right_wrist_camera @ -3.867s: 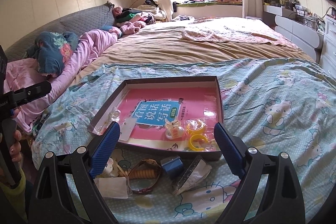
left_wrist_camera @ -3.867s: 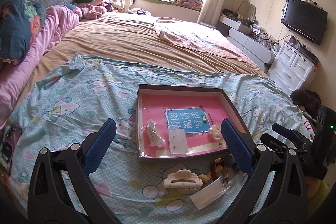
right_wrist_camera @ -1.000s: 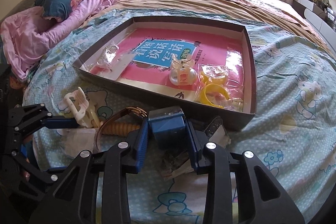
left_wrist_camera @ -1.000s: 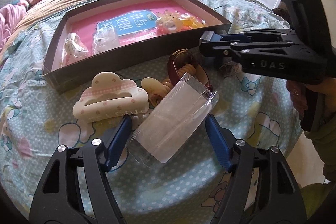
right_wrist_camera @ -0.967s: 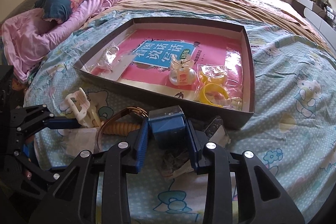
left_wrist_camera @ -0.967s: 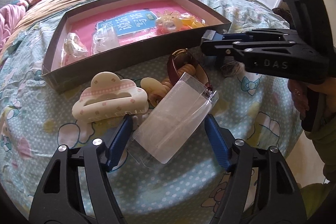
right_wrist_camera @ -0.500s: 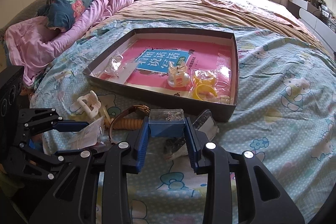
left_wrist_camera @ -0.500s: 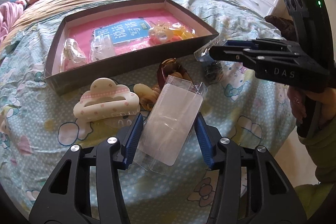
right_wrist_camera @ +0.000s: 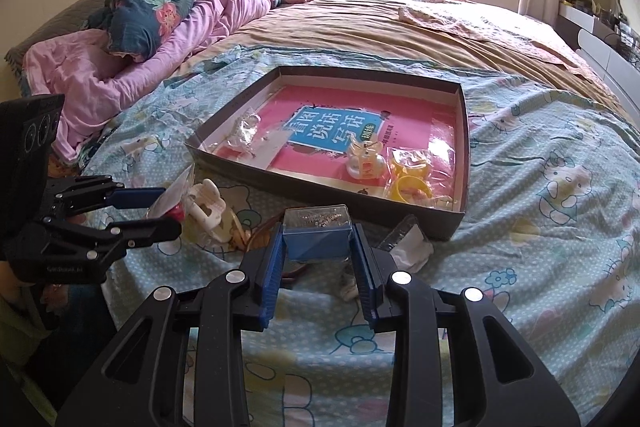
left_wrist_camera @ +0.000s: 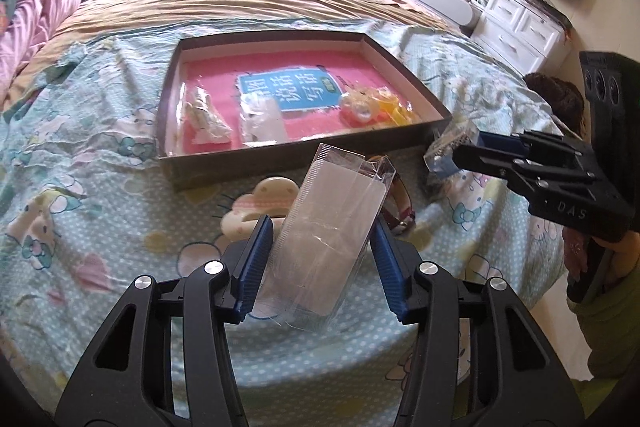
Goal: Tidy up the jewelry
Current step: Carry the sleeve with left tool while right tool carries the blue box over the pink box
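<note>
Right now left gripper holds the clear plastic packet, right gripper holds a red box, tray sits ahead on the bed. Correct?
Not quite: the box in the right gripper is blue with a clear lid, as the right wrist view shows. The left gripper does hold the clear plastic packet, and the tray sits ahead on the bed.

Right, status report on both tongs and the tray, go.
Left tongs shut on clear packet. Right tongs shut on small blue box. Tray ahead, partly filled. Hair claw and watch loose on bedspread.
</note>
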